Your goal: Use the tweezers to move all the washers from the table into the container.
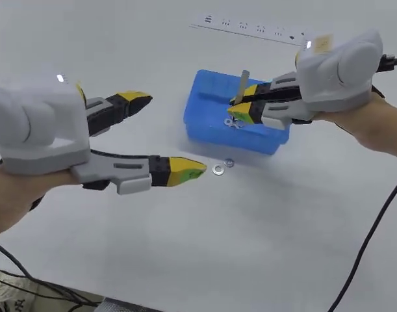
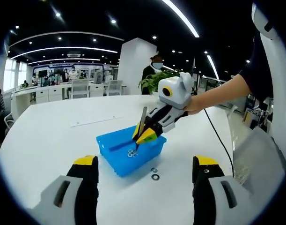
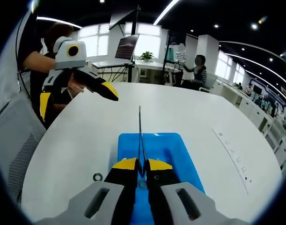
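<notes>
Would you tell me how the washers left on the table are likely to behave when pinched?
The two washers lie flat on the smooth white table, so they will probably slide rather than lift if nudged. They look like small, thin metal rings, likely light and stiff. The narrow tweezers may slip off their rims.

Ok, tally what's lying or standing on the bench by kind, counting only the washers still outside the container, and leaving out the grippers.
washers on the bare table: 2
blue container: 1
tweezers: 1
power strip: 1
Total: 5
</notes>
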The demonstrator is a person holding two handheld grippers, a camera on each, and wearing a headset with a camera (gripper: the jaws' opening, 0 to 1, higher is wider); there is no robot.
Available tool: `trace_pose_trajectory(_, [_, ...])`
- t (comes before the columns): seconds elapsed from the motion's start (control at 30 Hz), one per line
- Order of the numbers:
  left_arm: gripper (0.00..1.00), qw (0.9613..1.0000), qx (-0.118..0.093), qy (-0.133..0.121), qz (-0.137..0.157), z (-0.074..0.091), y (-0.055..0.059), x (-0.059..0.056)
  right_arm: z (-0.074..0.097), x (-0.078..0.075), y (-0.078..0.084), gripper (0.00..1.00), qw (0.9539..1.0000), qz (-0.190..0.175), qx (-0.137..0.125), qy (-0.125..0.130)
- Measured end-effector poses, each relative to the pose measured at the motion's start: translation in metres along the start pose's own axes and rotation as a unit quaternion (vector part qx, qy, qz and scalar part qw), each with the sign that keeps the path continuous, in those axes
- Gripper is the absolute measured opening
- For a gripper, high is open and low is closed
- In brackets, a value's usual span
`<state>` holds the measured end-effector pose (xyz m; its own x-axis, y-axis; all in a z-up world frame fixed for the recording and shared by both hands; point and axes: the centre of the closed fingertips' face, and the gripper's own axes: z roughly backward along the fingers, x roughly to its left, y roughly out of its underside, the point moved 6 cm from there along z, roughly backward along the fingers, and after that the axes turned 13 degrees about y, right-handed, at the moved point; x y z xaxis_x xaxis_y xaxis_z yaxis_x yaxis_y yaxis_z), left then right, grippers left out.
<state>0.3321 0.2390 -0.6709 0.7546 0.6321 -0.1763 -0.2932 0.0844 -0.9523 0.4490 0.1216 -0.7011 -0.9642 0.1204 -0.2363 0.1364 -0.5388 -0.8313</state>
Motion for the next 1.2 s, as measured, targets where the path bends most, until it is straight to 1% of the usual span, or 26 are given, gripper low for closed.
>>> trace_pose_trajectory(0.07, [0.82,0.9999,-0.004,0.007,-0.006,-0.006,-0.007,0.003,0.001,0.0,-0.002,0.08,1.0,0.003,0.0,0.001])
trace_pose_trajectory(0.13, [0.83,0.9995,-0.01,0.022,-0.019,-0.016,-0.018,0.007,0.002,0.0,-0.003,0.08,1.0,0.003,-0.002,0.001])
trace_pose_trajectory(0.27, [0.81,0.9982,-0.006,0.042,-0.043,-0.031,-0.031,0.011,0.004,0.002,-0.005,0.08,1.0,0.01,-0.001,0.0])
trace_pose_trajectory(0.37, [0.75,0.9969,-0.004,0.059,-0.052,-0.041,-0.038,0.013,0.005,0.004,-0.005,0.08,0.9999,0.015,0.0,-0.003])
trace_pose_trajectory(0.43, [0.72,0.996,-0.002,0.067,-0.058,-0.047,-0.041,0.014,0.006,0.006,-0.006,0.08,0.9998,0.019,0.0,-0.005])
trace_pose_trajectory(0.47, [0.69,0.9953,0.001,0.072,-0.065,-0.05,-0.043,0.014,0.006,0.007,-0.006,0.08,0.9997,0.023,0.001,-0.006])
trace_pose_trajectory(0.57, [0.59,0.9945,0.006,0.081,-0.066,-0.058,-0.045,0.017,0.007,0.008,-0.008,0.08,0.9996,0.028,0.0,-0.008])
trace_pose_trajectory(0.63, [0.56,0.9933,0.009,0.086,-0.077,-0.063,-0.047,0.017,0.007,0.009,-0.008,0.08,0.9994,0.032,0.0,-0.009])
trace_pose_trajectory(0.7, [0.51,0.9921,0.012,0.089,-0.088,-0.066,-0.05,0.018,0.007,0.01,-0.01,0.08,0.9994,0.034,-0.002,-0.011])
trace_pose_trajectory(0.87, [0.35,0.9898,0.012,0.098,-0.103,-0.07,-0.056,0.019,0.008,0.011,-0.012,0.08,0.9991,0.039,-0.003,-0.013])
trace_pose_trajectory(0.93, [0.29,0.9885,0.013,0.109,-0.104,-0.072,-0.056,0.016,0.008,0.012,-0.012,0.08,0.9991,0.04,-0.004,-0.014])
trace_pose_trajectory(1.07, [0.24,0.9854,0.026,0.126,-0.111,-0.072,-0.056,0.013,0.01,0.014,-0.014,0.08,0.9989,0.043,-0.006,-0.019])
trace_pose_trajectory(1.1, [0.22,0.9841,0.027,0.133,-0.115,-0.071,-0.057,0.012,0.01,0.015,-0.015,0.08,0.9987,0.045,-0.006,-0.02])
trace_pose_trajectory(1.2, [0.16,0.9822,0.025,0.142,-0.12,-0.071,-0.059,0.009,0.01,0.016,-0.015,0.08,0.9985,0.05,-0.006,-0.022])
